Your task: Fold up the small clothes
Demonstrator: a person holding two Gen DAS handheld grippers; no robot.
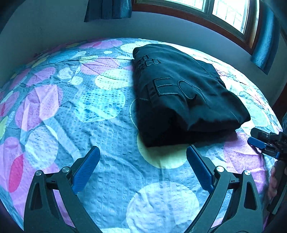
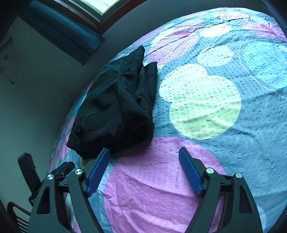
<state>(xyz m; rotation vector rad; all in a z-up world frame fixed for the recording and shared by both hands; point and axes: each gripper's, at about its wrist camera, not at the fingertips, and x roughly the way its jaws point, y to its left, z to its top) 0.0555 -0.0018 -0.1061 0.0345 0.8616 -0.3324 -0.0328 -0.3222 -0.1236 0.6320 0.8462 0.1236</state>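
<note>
Nearest in the left wrist view, the left gripper [image 1: 142, 152] with its black arms and ribbed blue pads is seen spread wide over the bedcover, nothing between its jaws. In the right wrist view, the right gripper [image 2: 144, 155] of the same make is likewise held released, with only cloth of the bedcover seen in the gap; its left pad lies just beside the near edge of the garment, and contact cannot be told.

Beneath both, a quilted bedcover printed with large pink, pale yellow, white and blue circles [image 1: 111, 129] is spread across the bed. Just beyond the fingertips, the folded black fabric garment with stitched lettering [image 1: 179, 93] is laid on the cover as a thick, layered bundle, free of either gripper. At the right edge of the left view, the right gripper is seen beside the bundle's near corner.

Farther back, a plain grey wall [image 1: 53, 30] is met, and above it a wooden-framed window [image 1: 224, 19] flanked by dark blue curtains [image 1: 107, 9].
</note>
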